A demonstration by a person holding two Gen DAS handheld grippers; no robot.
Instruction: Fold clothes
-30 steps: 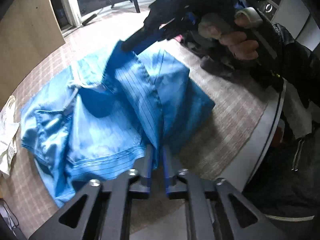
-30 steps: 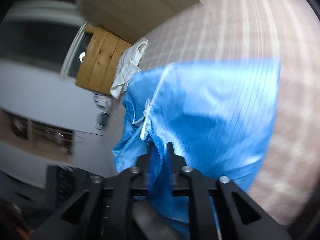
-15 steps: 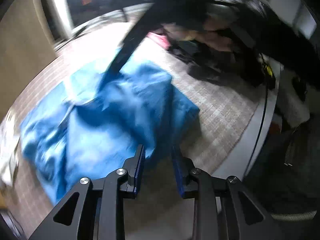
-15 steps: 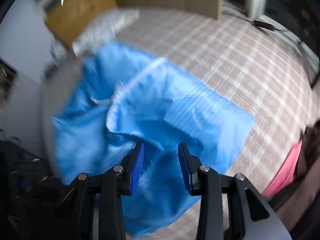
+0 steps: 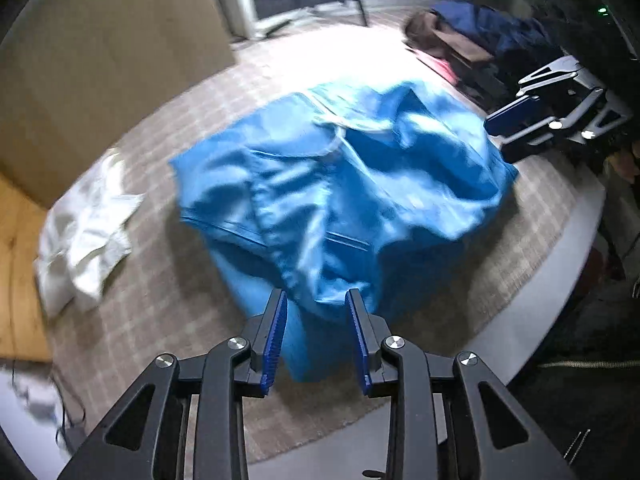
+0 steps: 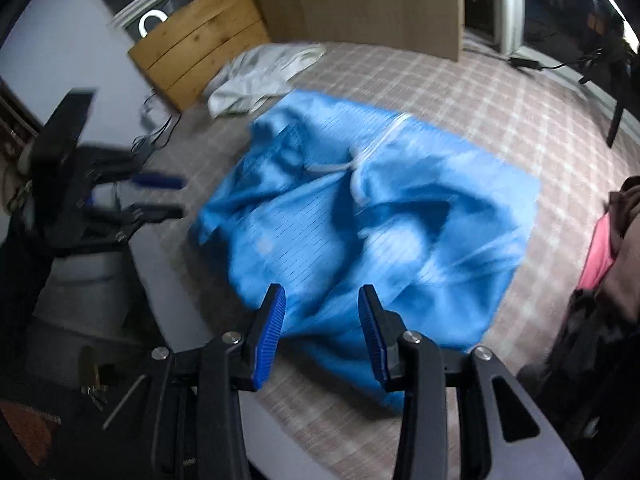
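- Checked beige cloth (image 5: pixel 168 320) covers the round table, with a tan board and a wooden panel standing behind it at the far left, so the work surface is soft and grippy.
- Far left on the table lies a crumpled white garment (image 5: pixel 86 228), just beside the main piece but not touching it as far as the blur lets me tell; best left alone for now.
- Centre stage: the bright blue pinstriped garment with a white drawstring (image 6: pixel 372 216) sits in a loose, puffy heap in the middle of the table, its layers bunched rather than flat.
- Left gripper (image 5: pixel 316 336) hovers over the near edge of the blue garment, blue-padded jaws spread wide, nothing between them.
- Right gripper (image 6: pixel 322 328) does likewise from the other side, jaws spread and empty above the near blue hem.
- My read: this is a re-grasp between folds, and the heap needs flattening before the next one.
- To do it well, each gripper should pick a true corner or hem edge, pinch one layer only, and pull outward to take the slack out.
- Watch the drawstring: catching it instead of cloth would drag the bundle askew.
- Far right, a dark pile of clothes with a pink piece (image 6: pixel 600 256) waits near the table's edge; keep the blue garment away from it.
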